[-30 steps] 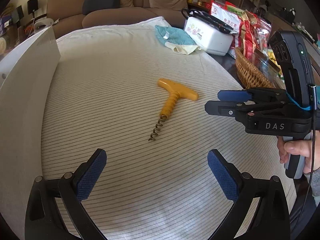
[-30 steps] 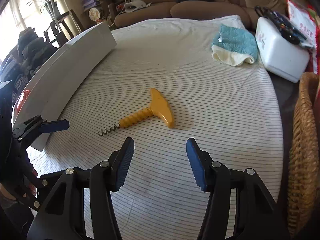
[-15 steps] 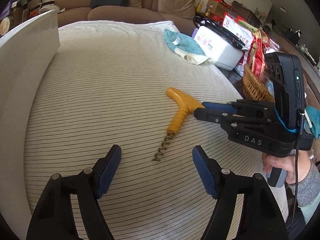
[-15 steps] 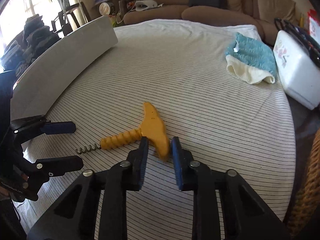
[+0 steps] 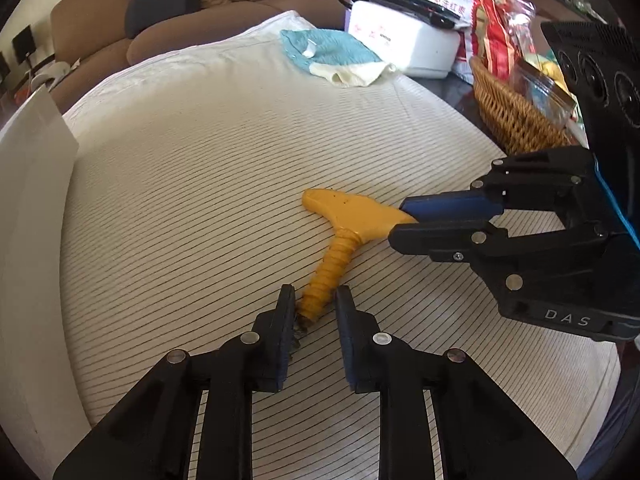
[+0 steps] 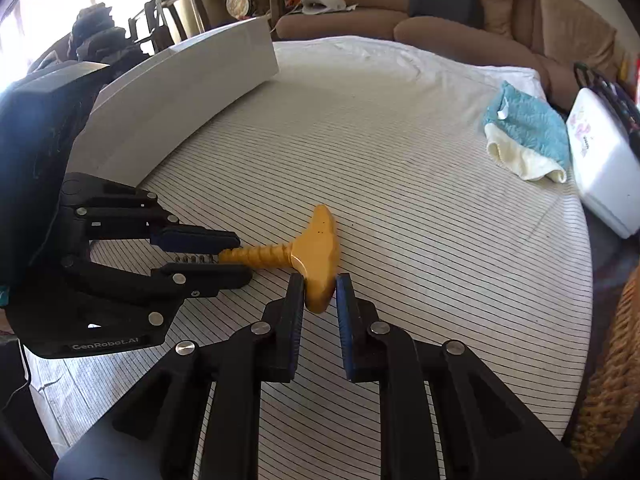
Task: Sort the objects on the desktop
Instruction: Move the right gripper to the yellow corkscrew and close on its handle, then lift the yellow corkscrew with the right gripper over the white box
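Between the closing jaws of the left gripper (image 5: 314,304) sits the corkscrew's (image 5: 344,226) metal spiral. Over at the right gripper (image 6: 320,290), its closing jaws pinch the yellow handle's end. Corkscrew lies mid-table on the striped cloth (image 5: 192,184), a white box (image 6: 180,96) alongside.

A home living room: a brown upholstered sofa (image 6: 460,28) with cushions stands behind a table under a striped white cloth (image 5: 200,168), beside a woven wicker basket (image 5: 516,116) of snack packets.
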A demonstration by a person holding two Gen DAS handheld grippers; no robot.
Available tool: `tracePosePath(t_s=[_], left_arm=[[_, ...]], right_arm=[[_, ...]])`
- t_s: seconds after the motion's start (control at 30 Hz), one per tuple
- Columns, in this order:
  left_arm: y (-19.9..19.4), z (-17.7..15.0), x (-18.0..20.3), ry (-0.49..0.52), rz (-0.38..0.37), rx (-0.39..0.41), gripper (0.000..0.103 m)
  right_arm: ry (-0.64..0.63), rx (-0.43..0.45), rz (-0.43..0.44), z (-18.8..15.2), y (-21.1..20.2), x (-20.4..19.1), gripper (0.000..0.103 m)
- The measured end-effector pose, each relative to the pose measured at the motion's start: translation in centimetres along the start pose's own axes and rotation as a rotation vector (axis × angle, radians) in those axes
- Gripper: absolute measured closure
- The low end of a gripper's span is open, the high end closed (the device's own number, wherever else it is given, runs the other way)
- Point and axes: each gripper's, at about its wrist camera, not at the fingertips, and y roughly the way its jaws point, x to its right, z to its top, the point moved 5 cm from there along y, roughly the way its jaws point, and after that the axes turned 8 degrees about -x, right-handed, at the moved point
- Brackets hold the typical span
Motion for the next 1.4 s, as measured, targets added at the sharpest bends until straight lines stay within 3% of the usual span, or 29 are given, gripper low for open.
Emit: tracePosePath(t_s=[0.07, 0.13, 0.2, 0.3, 0.43, 0.53, 0.57, 0.6, 0.67, 0.73, 0.87, 0.97, 1.27, 1.4], left_arm=[[0.1, 0.1, 0.2, 0.023, -0.010, -0.022, 0.082], [0.2, 0.2, 0.6, 0.047, -0.018, -0.038, 0.074], [0.3, 0.2, 1.0, 0.086, 0.017, -0.045, 0.073], [0.2, 0.3, 1.2, 0.093, 0.033, -0.055, 0.085], [0.2, 0.3, 0.7, 0.027, -0.051, -0.079, 0.086], [0.0, -0.2, 0.2, -0.039, -0.115, -0.079, 0.086], [0.0, -0.3, 0.1, -0.057, -0.137, -0.074, 0.086], [0.0, -0.5, 0.0, -0.072, -0.155, -0.067, 0.086], [0.0, -0.8, -0.1, -0.089, -0.179, -0.055, 0.086], [-0.1, -0.9, 0.1, -0.083, -0.175, -0.046, 0.086], [-0.1, -0.9, 0.3, -0.082, -0.173, -0.038, 0.086], [-0.1, -1.0, 0.3, -0.077, -0.172, -0.034, 0.087], [-0.4, -1.3, 0.5, -0.088, -0.170, -0.014, 0.089], [-1.7, -1.6, 0.7, -0.091, -0.139, 0.012, 0.089]], right_arm=[[0.010, 0.007, 0.016, 0.0, -0.1, 0.2, 0.088], [0.019, 0.012, 0.038, -0.1, -0.3, 0.5, 0.088], [0.020, 0.013, 0.048, -0.1, -0.4, 0.5, 0.088], [0.018, 0.019, 0.048, -0.3, -0.7, 0.6, 0.088], [0.068, 0.028, 0.100, -0.3, -1.2, 1.5, 0.088], [0.237, 0.006, 0.230, -0.5, -0.7, 3.4, 0.077], [0.313, 0.002, 0.287, -0.6, -0.4, 4.2, 0.066], [0.382, 0.003, 0.356, -0.7, -0.1, 4.9, 0.063], [0.499, 0.010, 0.497, -0.8, 0.6, 5.9, 0.063], [0.585, 0.011, 0.554, -0.6, 1.5, 6.5, 0.063], [0.632, -0.016, 0.611, 0.3, 3.6, 5.8, 0.066], [0.640, -0.031, 0.615, 0.5, 4.8, 5.1, 0.086], [0.664, 0.018, 0.716, 0.9, 3.8, 4.4, 0.089], [0.636, 0.026, 0.698, 1.3, 2.8, 3.4, 0.089]])
